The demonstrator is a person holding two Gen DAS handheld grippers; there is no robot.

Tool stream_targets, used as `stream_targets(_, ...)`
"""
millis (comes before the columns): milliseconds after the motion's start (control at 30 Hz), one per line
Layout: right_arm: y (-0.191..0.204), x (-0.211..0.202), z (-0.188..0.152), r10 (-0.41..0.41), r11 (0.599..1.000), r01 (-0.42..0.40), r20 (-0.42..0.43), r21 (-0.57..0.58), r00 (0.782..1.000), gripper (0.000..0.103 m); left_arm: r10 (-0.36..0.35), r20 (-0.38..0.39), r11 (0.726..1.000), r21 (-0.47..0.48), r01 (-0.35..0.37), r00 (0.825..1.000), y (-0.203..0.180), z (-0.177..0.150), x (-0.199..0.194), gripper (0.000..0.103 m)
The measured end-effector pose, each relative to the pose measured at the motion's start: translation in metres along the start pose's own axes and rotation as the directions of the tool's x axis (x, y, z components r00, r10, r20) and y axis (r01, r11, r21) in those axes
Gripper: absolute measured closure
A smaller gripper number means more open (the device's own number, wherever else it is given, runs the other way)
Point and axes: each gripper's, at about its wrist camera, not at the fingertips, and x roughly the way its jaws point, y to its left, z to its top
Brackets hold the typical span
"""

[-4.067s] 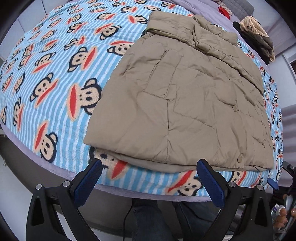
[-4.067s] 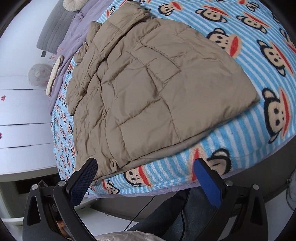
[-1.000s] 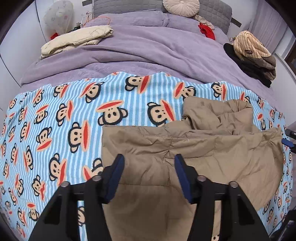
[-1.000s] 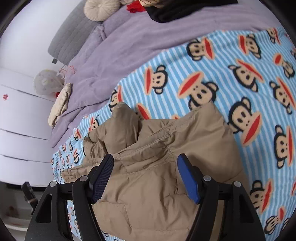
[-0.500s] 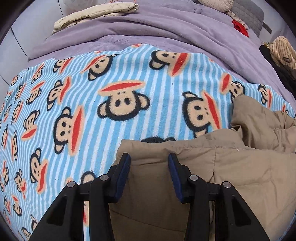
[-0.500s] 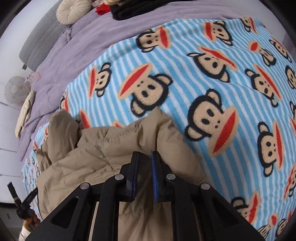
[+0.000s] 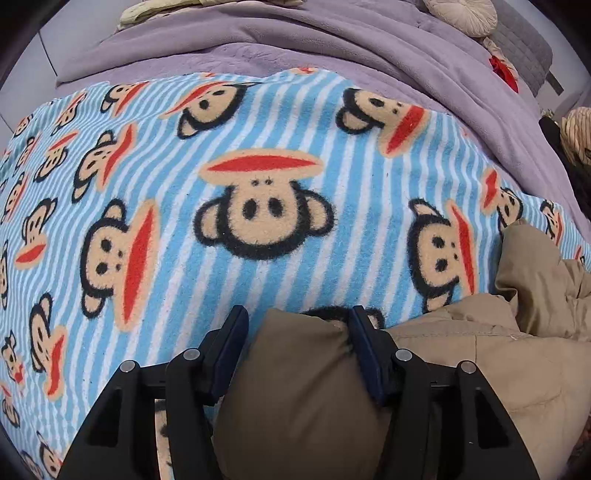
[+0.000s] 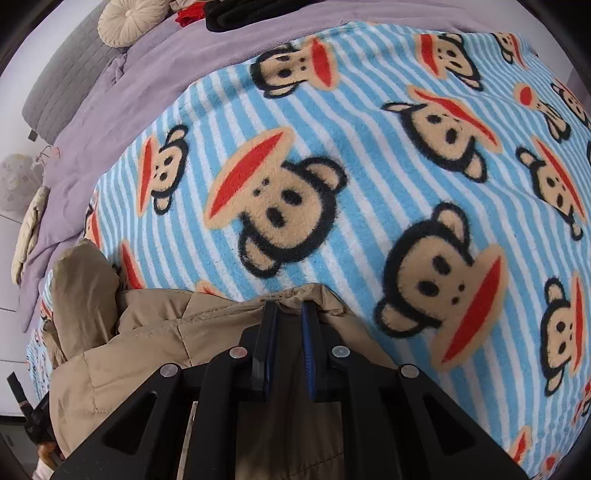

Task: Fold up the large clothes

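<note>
A tan quilted jacket [image 7: 461, 369] lies on a blue striped monkey-print blanket [image 7: 258, 184] on the bed. My left gripper [image 7: 297, 325] is low over the jacket's far left corner; its jaws stand partly apart with a puffy fold of the jacket bulging between them, the fabric touching the right finger only. My right gripper [image 8: 288, 314] is shut on the jacket's [image 8: 147, 350] far right edge, its jaws nearly together with fabric pinched between. The jacket's hood bunches up at the left of the right wrist view.
A purple duvet [image 7: 332, 48] covers the head of the bed beyond the blanket. A round cream cushion [image 8: 129, 16], a grey headboard [image 8: 62, 85] and folded dark and striped clothes [image 7: 576, 133] lie at the far end. A folded cream garment [image 8: 29, 229] rests on the duvet.
Both grippers have moved forward and down to the jacket's far edge. The right gripper stays shut on the fabric. The left gripper's jaws have opened a little around the jacket corner.
</note>
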Motion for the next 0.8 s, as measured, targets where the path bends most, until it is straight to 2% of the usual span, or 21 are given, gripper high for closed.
stream_targets(200,0.014,-0.026,0.005,-0.026,0.999,0.027,0.007,-0.026,1.000,0.086,-0.045,0.052,0.999,-0.016,0.046,0.998,0.019,-0.008,-0.055,0.045)
stream_targets(300,0.016,-0.052,-0.003,0.008,1.000,-0.007,0.027,-0.027,1.000,0.082,-0.045,0.065,0.999,0.002,0.045,0.997,0.027,-0.023,-0.081,0.045)
stream_targets(333,0.016,-0.060,-0.007,0.022,1.000,-0.022,0.031,-0.020,0.999,0.075,-0.040,0.067,0.999,0.013,0.039,0.997,0.028,-0.029,-0.087,0.045)
stream_targets(367,0.015,-0.068,-0.012,0.036,0.999,-0.036,0.036,-0.010,0.999,0.064,-0.037,0.064,0.999,0.021,0.036,0.997,0.029,-0.037,-0.094,0.045)
stream_targets(433,0.011,-0.083,-0.025,0.055,0.998,-0.055,0.047,0.006,0.997,0.054,-0.040,0.055,0.999,0.024,0.038,0.998,0.030,-0.053,-0.103,0.045)
stream_targets(633,0.004,-0.111,-0.076,0.106,0.994,-0.107,0.016,0.022,0.994,0.054,-0.042,0.015,0.999,0.026,0.042,0.999,0.028,-0.104,-0.121,0.045)
stream_targets(800,0.002,-0.127,-0.114,0.127,0.992,-0.127,-0.014,0.025,0.992,0.050,-0.054,-0.005,0.998,-0.012,0.054,0.999,0.038,-0.132,-0.131,0.045)
